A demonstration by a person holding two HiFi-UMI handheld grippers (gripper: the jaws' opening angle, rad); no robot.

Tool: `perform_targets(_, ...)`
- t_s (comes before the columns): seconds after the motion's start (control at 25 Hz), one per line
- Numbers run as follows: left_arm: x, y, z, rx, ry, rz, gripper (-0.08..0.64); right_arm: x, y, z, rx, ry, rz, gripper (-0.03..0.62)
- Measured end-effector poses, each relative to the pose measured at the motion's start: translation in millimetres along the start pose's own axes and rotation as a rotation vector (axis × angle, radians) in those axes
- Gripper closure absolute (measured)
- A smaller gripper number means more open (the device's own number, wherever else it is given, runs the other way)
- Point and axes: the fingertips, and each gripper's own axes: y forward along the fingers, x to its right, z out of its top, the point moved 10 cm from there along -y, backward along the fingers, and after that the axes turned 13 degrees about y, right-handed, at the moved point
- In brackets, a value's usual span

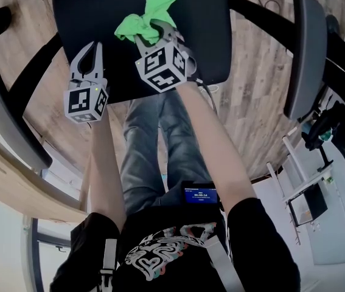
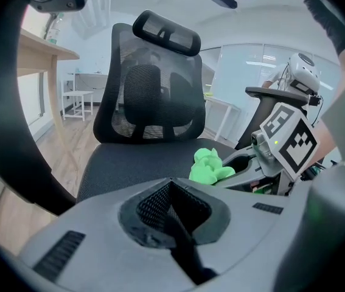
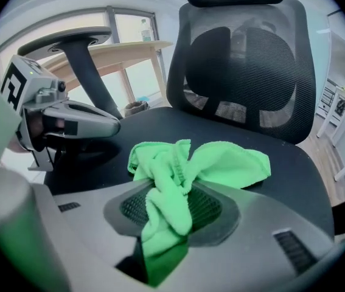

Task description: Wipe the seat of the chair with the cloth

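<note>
Wiping was in hand | right tongs (image 3: 173,190) gripped cloth (image 3: 224,165) on seat (image 3: 297,163) | left tongs (image 2: 171,184) were closed, empty | next probably needed a sweep across.

The cloth (image 1: 151,14) is lying on the chair seat (image 1: 93,11), with its near end sitting between the right gripper's (image 1: 155,34) jaws. The left gripper (image 1: 93,50) is hanging just left of it, over the seat's front edge. Armrests (image 1: 306,53) are flanking the seat.

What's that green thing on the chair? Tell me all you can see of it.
It is a bright green cloth, soft and fuzzy-looking with stitched edges, crumpled into folds. One bunched end is pinched between the jaws of the right tool; the rest fans out forward and lies on the black chair seat.
</note>
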Motion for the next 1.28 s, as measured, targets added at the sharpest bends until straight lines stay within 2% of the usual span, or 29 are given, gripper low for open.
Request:
perform_targets(0.4,-0.7,1.2,2.0,0.011,-0.004,0.002,0.558,-46.2,12.1,0.1,-0.015,-0.065,0.129,0.445)
perform_targets(1.28,2.8,-5.6,0.1,0.023,0.006,-0.005,0.558,-70.9,8.4,-6.3,-0.048,-0.066,0.221,0.445)
